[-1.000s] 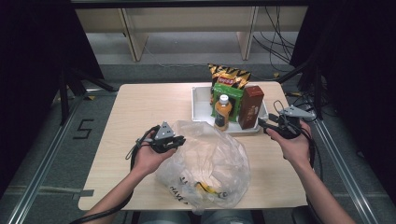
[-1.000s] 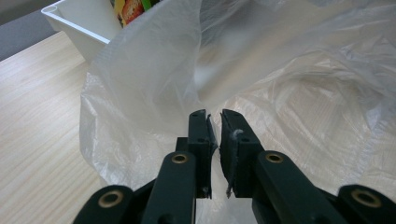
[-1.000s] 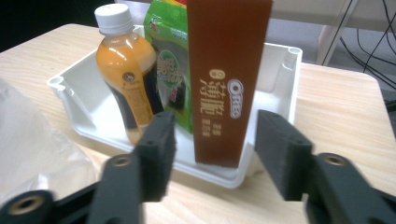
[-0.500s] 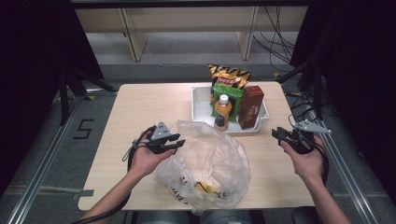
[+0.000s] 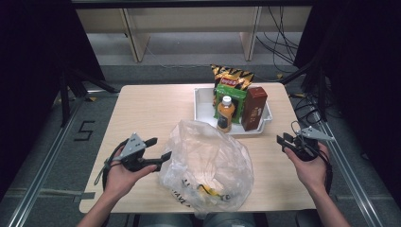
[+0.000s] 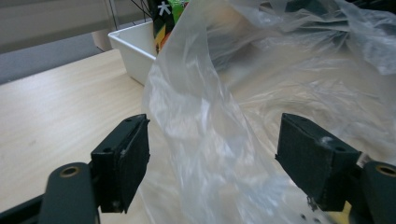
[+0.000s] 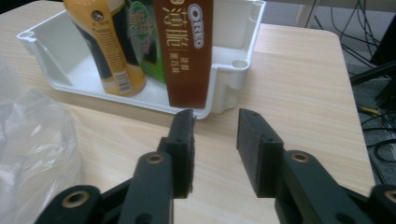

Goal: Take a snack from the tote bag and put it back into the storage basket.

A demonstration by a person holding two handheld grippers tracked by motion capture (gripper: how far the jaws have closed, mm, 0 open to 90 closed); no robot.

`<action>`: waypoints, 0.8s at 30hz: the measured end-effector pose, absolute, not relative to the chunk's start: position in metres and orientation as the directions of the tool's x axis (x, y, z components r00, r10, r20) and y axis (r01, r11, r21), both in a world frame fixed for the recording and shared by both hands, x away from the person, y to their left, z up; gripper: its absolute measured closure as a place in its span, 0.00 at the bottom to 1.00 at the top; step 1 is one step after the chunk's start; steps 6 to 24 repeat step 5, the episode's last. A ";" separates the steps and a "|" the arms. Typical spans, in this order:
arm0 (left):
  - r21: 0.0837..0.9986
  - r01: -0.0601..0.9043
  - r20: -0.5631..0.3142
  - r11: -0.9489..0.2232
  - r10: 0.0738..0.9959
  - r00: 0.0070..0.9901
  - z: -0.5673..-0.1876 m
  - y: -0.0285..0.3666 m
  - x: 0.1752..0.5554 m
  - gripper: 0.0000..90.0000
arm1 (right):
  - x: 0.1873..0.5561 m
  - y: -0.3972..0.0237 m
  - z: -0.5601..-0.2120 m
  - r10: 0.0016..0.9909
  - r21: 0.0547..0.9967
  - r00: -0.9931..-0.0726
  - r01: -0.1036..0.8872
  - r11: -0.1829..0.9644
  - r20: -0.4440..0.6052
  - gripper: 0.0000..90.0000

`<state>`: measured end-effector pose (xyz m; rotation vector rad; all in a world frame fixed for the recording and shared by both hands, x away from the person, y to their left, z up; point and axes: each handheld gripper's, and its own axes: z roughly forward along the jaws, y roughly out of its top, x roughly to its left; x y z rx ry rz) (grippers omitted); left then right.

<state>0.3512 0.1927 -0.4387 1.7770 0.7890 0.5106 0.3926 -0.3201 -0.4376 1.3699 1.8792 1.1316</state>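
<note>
- The light wooden counter (image 5: 156, 109) stood on a grey floor, with pale shelving behind it and dark curtains at both sides.
- A clear plastic bag (image 5: 208, 165) lay crumpled at the counter's near edge, something yellow showing inside it.
- Beyond the bag sat a white tray (image 5: 201, 106) holding an orange drink bottle (image 5: 225, 113), a brown Oreo box (image 5: 253, 108), a green packet (image 5: 231, 94) and a chip bag (image 5: 231, 76) at the back.
- The left gripper (image 5: 158, 150), just left of the bag, had its fingers (image 6: 121, 163) spread wide after opening; bag film lay between them, but neither pad pressed it.
- The right gripper (image 5: 283, 141) hung well to the right of the bag, its fingers (image 7: 183, 149) parted with a narrow empty gap, having just opened slightly, pointing toward the tray's corner.
</note>
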 end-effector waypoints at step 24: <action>0.936 0.325 -0.120 -0.135 0.747 0.654 -0.457 0.203 0.340 0.27 | 0.394 -0.324 -0.438 0.955 0.876 -0.295 0.466 0.126 0.019 0.59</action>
